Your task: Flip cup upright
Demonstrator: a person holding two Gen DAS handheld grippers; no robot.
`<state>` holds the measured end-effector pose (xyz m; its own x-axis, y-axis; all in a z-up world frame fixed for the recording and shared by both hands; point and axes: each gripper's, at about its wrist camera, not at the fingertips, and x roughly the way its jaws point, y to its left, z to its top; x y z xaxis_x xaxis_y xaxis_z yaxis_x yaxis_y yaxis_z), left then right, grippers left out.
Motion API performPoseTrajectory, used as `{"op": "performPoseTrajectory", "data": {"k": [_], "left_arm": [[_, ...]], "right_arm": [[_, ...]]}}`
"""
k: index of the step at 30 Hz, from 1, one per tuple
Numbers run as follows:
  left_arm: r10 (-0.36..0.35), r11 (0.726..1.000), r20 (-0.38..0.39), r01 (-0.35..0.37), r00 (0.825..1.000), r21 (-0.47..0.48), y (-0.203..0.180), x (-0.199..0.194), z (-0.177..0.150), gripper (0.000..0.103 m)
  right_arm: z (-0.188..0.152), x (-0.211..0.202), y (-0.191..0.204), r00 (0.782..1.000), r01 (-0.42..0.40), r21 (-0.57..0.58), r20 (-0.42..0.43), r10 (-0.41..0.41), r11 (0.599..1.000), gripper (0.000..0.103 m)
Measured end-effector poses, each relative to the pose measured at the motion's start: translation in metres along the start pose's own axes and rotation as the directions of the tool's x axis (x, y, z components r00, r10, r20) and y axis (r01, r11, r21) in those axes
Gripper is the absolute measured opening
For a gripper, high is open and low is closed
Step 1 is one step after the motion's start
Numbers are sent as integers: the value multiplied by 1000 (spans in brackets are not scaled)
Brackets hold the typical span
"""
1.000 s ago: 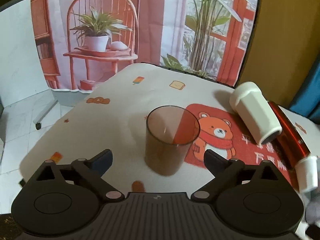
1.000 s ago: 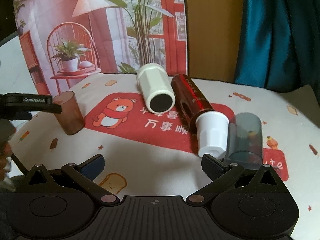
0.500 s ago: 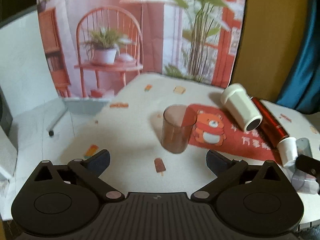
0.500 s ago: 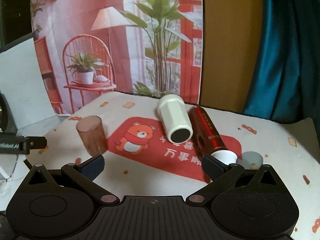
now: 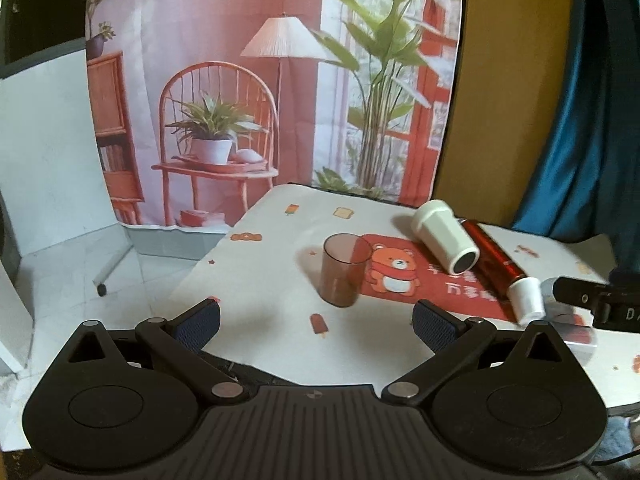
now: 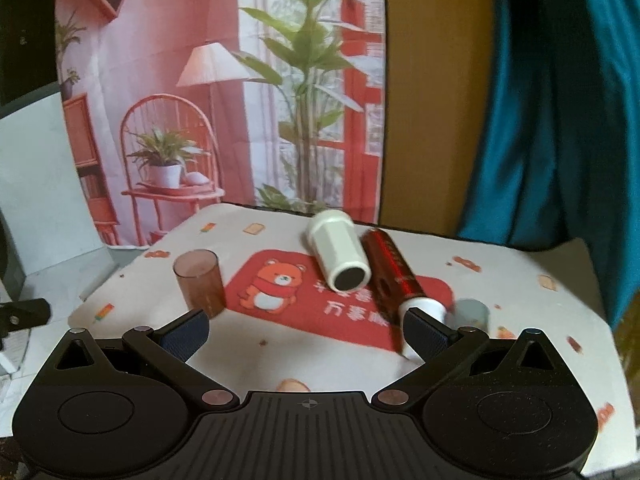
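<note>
A brown translucent cup [image 5: 343,270] stands upright, mouth up, on the tablecloth at the left edge of the red bear mat [image 5: 416,280]; it also shows in the right wrist view [image 6: 200,282]. My left gripper [image 5: 316,322] is open and empty, well back from the cup near the table's front edge. My right gripper [image 6: 306,330] is open and empty, back from the objects. A grey translucent cup [image 6: 472,314] stands at the right, partly hidden by my right finger.
A white cup [image 6: 338,254] lies on its side on the mat, next to a red bottle [image 6: 390,272] with a white cap [image 6: 422,312]. The table's left edge drops to a tiled floor [image 5: 132,276]. A printed backdrop [image 5: 276,92] hangs behind the table.
Both grippers have pulled back and up from the table. The brown cup stays upright where the left gripper left it and now looks smaller in both views.
</note>
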<state>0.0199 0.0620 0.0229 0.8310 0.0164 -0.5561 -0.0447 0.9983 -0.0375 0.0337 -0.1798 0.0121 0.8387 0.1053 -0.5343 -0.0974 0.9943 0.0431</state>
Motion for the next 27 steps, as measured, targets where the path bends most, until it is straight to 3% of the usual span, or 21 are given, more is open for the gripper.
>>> {"op": "performPoseTrajectory", "data": {"k": [9, 27], "left_arm": [[-5, 998, -26, 6, 1000, 60, -21, -10, -17, 103], [30, 996, -45, -26, 999, 80, -24, -1, -27, 103]], "right_arm": [[-28, -25, -22, 998, 62, 55, -7, -62, 997, 103], [-38, -2, -24, 996, 84, 24, -31, -83, 996, 103]]}}
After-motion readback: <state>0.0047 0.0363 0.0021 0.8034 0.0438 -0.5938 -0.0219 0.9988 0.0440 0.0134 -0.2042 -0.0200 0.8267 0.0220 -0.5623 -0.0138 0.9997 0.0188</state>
